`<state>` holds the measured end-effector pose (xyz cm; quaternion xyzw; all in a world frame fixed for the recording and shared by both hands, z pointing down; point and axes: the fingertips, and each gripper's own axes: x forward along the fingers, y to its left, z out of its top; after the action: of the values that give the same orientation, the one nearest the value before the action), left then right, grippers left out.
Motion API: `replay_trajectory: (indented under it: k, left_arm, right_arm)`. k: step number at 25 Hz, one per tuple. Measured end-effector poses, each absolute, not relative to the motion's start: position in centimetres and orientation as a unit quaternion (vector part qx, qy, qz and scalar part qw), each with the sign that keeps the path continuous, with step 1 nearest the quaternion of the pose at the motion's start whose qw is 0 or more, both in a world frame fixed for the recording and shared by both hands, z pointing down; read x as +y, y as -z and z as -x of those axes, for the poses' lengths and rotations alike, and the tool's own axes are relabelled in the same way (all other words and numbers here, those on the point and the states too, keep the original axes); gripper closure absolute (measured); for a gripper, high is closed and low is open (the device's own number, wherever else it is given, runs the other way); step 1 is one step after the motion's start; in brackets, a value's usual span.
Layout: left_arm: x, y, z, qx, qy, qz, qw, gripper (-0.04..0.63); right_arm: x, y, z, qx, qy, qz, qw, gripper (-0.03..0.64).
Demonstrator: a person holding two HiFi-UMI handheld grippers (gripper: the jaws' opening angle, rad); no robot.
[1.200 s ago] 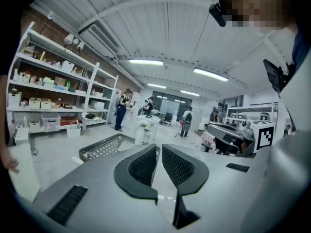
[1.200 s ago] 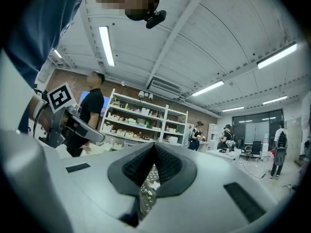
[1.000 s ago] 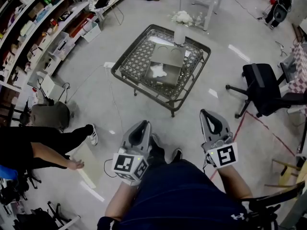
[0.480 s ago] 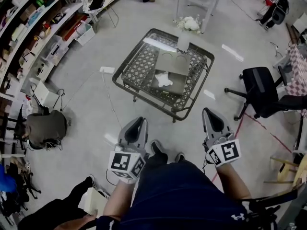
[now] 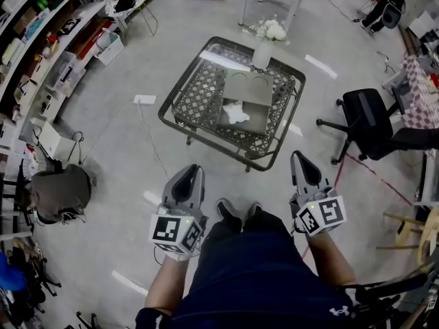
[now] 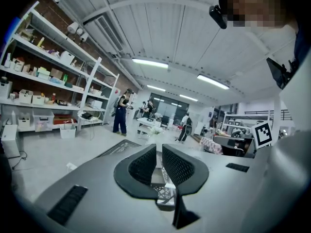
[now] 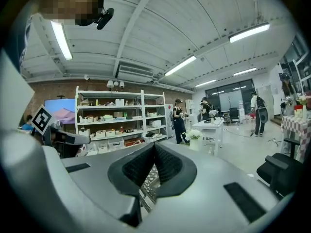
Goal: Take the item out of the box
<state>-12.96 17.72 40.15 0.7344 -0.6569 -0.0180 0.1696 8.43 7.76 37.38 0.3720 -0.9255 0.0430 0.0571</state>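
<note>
White item (image 5: 235,112) lies well ahead; left hand-held gripper (image 5: 189,172) barely parted, right hand-held gripper (image 5: 300,159) closed.

Lab workshop: stocked shelving (image 5: 42,59), office chair (image 5: 374,118)

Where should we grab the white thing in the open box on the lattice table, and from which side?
Probably its crumpled middle, from straight above. The white item lies low inside the box, whose walls block a side approach; the flap is folded back on the far side, leaving the top open.
</note>
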Motion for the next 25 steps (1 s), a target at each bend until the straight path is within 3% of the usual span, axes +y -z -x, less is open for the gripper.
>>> replay_trajectory:
  k: [25]
  left_arm:
    - [9.2,-41.5,15.3,-0.655,-0.018,-0.737,0.166,0.545]
  right_arm:
    - [-0.4,-40.6,-5.3,-0.925,-0.091,-0.361,0.069,0.615]
